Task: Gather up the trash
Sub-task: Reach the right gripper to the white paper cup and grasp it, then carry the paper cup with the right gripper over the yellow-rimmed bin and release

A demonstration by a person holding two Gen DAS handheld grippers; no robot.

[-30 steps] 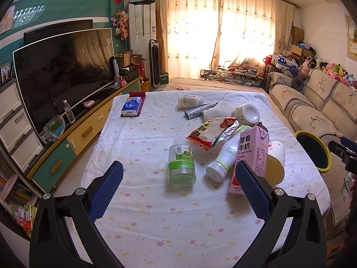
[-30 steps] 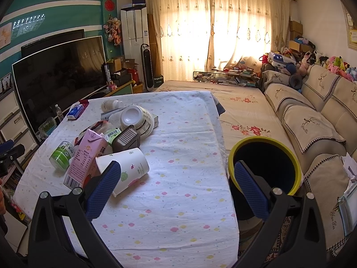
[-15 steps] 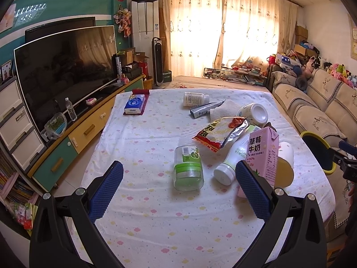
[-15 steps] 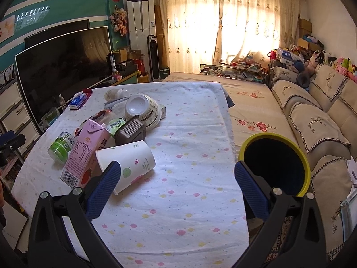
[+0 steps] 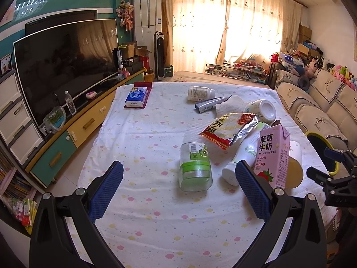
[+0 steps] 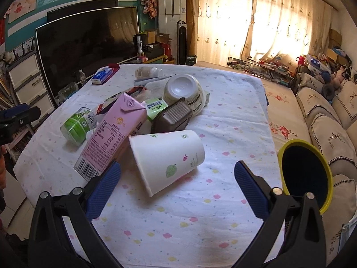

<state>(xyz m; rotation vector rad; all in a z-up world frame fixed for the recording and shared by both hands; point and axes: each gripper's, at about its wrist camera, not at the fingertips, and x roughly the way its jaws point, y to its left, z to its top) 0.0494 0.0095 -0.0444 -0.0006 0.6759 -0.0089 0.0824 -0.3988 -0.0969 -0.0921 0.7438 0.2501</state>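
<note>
- Living-room table (image 6: 234, 116), cloth-covered, carries scattered trash.
- Right gripper (image 6: 177, 189): jaws wide, empty; paper cup (image 6: 166, 156) lies directly ahead, yellow-rimmed bin (image 6: 328, 174) to its right for quick disposal.
- Left gripper (image 5: 178, 192): wide, empty.

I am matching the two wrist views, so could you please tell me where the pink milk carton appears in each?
Left wrist view: the pink milk carton stands at right of centre, just behind the claw's right finger.
Right wrist view: the same carton lies left of centre, beside the paper cup.
Shared landmark: the yellow-rimmed bin.
</note>
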